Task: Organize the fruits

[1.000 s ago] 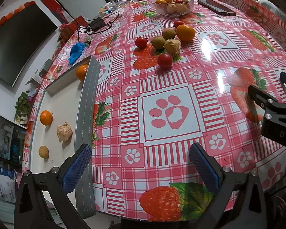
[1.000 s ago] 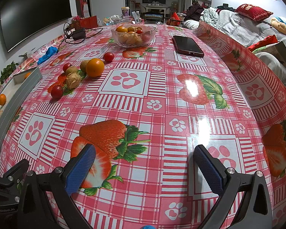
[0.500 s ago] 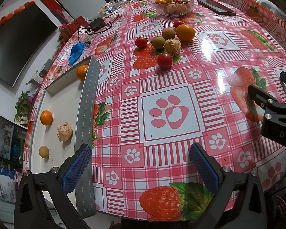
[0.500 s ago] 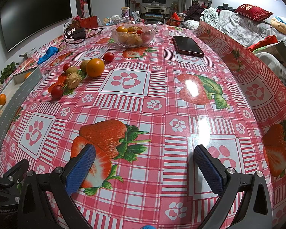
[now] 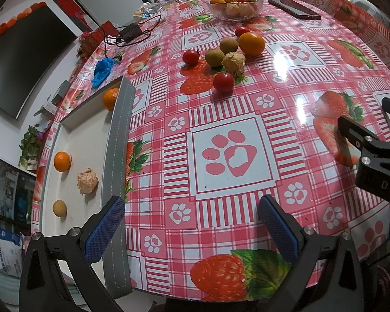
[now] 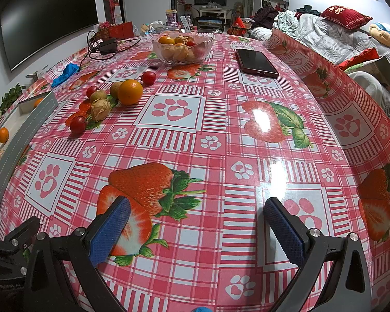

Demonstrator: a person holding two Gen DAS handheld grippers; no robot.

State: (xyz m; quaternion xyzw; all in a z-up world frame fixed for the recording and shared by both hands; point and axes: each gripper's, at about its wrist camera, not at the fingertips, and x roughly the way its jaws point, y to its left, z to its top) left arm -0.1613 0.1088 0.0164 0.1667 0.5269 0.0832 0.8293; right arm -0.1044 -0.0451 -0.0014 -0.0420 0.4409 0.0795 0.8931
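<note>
Loose fruit lies mid-table: an orange (image 5: 252, 43), two green-brown kiwis (image 5: 214, 57), a papery husk fruit (image 5: 234, 63) and red tomatoes (image 5: 223, 82). The same cluster shows in the right wrist view, orange (image 6: 130, 91) included. A grey-rimmed white tray (image 5: 117, 140) at the left edge holds two oranges (image 5: 62, 161), a husk fruit (image 5: 87, 182) and a small yellow fruit (image 5: 59, 208). My left gripper (image 5: 192, 226) is open and empty near the table's front edge. My right gripper (image 6: 197, 231) is open and empty over the front edge.
A glass bowl (image 6: 182, 49) of fruit stands at the back. A dark phone (image 6: 256, 62) lies to its right. A charger with cable (image 6: 106, 45) and a blue cloth (image 6: 66, 74) lie at the back left. A sofa with cushions (image 6: 345, 18) stands right.
</note>
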